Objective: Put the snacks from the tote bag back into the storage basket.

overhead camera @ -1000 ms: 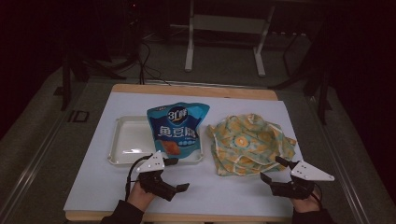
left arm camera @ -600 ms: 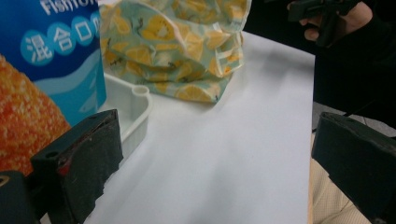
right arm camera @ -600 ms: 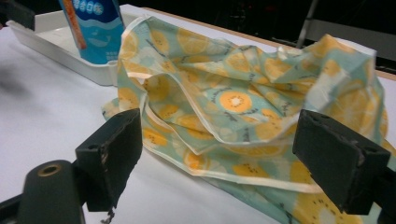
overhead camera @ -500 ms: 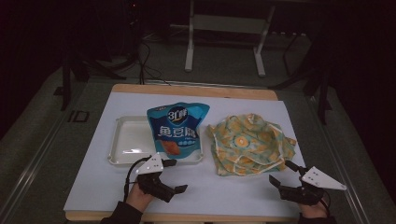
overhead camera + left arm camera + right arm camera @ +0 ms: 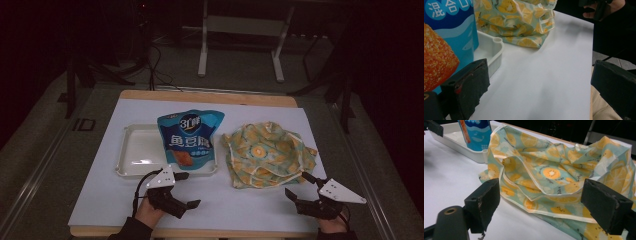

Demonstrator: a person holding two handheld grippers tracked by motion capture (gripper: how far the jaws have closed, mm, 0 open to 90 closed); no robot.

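A white sheet covers the desk (image 5: pixel 125 200), whose wooden rim shows along the far and near edges, and a broad bare strip of it runs across the near side. At the left, a shallow white plastic tray (image 5: pixel 135 155) with a raised, rounded lip sits well in from the left edge, its left half bare and glossy. A blue snack pouch (image 5: pixel 190 137), smooth and shiny with white lettering and an orange crumbed piece printed on it, lies across the tray's right half, its top reaching past the tray's far rim. Just in front of the tray's near lip the left gripper (image 5: pixel 182 190) rests low over the desk, held by a hand at the near edge; its black, rough-faced fingers (image 5: pixel 471 85) are spread wide with nothing between them, and the open white surface stretches ahead of them. To the right of the tray, nearly touching its corner, lies a crumpled cloth (image 5: pixel 270 155), thin and soft, pale teal with orange citrus slices and cream hems, heaped in loose folds. Its right side comes close to the sheet's right edge. The right gripper (image 5: pixel 300 187) sits near the desk's front right corner, just before the cloth's near hem, its black fingers (image 5: pixel 486 200) likewise parted wide and empty, framing the folds beyond them.
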